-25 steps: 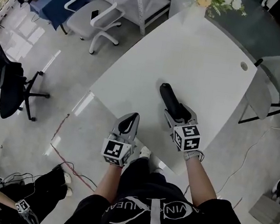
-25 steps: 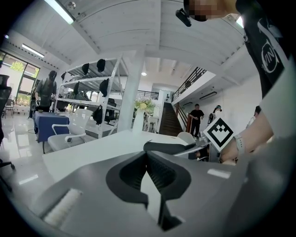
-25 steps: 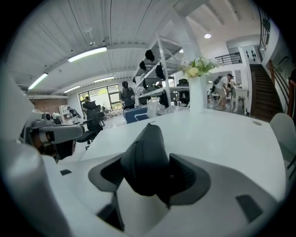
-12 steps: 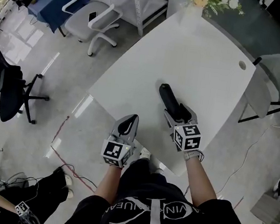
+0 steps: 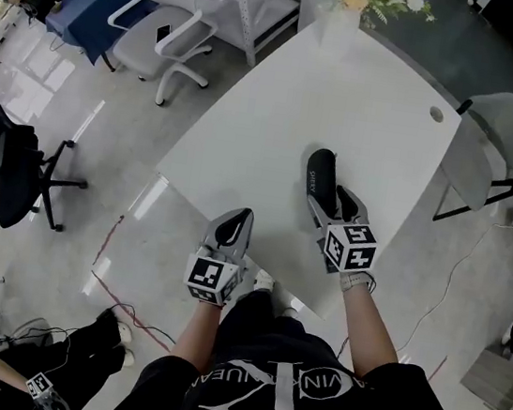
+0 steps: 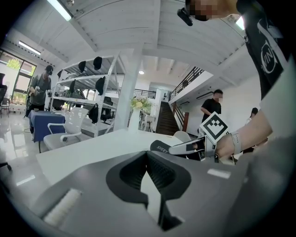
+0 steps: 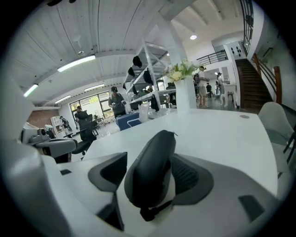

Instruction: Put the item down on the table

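Over the tabletop's [image 5: 347, 98] near end, a black case [image 5: 321, 172] is clenched, apparently off-centre, in the right tongs [image 5: 333, 199]; the left tongs [image 5: 236, 217] are closed, empty. If released tilted, it could be tipped over the edge.

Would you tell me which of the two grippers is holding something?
The right gripper, shut on the black item; the left gripper is shut and empty.
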Available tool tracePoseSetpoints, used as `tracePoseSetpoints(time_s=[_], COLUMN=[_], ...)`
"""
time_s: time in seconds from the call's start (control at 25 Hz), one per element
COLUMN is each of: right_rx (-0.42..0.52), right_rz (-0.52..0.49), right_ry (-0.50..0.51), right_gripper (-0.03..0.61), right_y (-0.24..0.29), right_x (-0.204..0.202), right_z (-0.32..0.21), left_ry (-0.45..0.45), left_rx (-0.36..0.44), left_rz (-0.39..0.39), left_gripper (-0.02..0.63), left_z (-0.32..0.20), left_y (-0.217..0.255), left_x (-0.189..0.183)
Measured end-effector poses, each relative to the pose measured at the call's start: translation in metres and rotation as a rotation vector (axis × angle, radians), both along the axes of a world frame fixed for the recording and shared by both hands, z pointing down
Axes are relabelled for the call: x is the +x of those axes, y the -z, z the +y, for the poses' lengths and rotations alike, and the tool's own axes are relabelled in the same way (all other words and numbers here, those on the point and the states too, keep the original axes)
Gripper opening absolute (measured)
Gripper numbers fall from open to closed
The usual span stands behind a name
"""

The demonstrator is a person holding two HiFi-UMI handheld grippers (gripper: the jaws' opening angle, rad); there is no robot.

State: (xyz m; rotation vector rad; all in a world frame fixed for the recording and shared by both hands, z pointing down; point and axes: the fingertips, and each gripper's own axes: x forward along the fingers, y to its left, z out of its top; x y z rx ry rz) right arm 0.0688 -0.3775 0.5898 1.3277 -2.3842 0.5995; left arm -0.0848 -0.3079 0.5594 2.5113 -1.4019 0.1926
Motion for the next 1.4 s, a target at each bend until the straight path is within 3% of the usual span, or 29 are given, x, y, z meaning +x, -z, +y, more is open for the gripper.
tracePoseSetpoints(time_s=[0.4,0.72,1.4], right_rx=[0.05,0.1,0.244], right_rz=[0.0,0.028,-0.001], right_ry=[-0.054,-0.059,-0.032], right_gripper=[0.272,0.063,0.029], right_y=[0.02,0.041,0.107], right_x=[0.027,0.043,0.067], right_z=[0.009,0.038,0.091], left_ry=[-0.012,-0.007,0.006], left_rx=[0.021,0.045,0.14], left_rz=[0.003,0.024,0.049], left_gripper=[0.012,0.011,0.012], left_z=[0.007,0.016,0.028], left_y=[0.01,0.028,0.078], left_x=[0.009,0.016,0.029])
